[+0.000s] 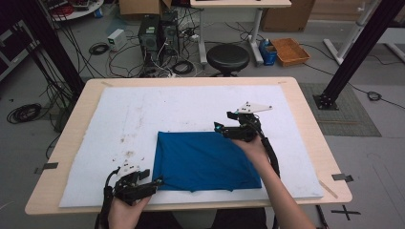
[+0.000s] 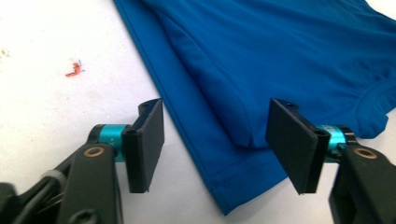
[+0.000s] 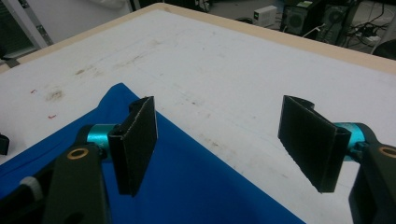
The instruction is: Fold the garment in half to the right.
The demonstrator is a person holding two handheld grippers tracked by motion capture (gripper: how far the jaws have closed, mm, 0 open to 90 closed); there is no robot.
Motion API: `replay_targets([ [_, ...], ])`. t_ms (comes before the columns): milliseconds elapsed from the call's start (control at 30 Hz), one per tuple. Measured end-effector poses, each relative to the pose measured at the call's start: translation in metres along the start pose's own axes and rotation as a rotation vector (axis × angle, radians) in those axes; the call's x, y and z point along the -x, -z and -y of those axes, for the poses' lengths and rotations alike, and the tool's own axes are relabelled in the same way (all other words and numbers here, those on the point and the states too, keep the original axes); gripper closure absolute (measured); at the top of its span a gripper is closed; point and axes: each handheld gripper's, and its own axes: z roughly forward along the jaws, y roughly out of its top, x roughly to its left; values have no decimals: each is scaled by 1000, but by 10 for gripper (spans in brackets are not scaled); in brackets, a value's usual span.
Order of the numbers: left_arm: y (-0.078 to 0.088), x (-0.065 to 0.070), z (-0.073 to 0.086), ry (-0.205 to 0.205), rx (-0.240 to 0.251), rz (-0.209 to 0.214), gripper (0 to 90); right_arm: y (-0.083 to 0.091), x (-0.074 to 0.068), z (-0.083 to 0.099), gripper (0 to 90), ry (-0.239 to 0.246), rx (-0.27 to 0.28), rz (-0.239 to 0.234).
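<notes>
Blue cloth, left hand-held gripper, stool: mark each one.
blue cloth (image 1: 203, 162), high view, middle of the folded fabric
left hand-held gripper (image 1: 155, 177), high view, midway between its fingertips at the cloth's near left corner
stool (image 1: 228, 56), high view, centre of the black seat

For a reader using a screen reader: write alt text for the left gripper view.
Two open black jaws of the left gripper frame the near corner of a folded blue cloth, without touching it. The cloth lies on a stained white mat, its stitched hem running between the jaws. A small orange scrap lies on the mat to the left.
</notes>
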Motion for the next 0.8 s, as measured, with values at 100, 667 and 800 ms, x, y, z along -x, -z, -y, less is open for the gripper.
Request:
replay_targets([
  [100, -4, 3, 0, -6, -14, -23, 442, -4, -3, 0, 283, 4, -8, -1],
  [667, -10, 20, 3, -88, 1, -151, 650, -46, -42, -18, 286, 76, -42, -51],
  [800, -11, 20, 2, -91, -4, -150, 658, -64, -52, -20, 321, 72, -59, -77],
])
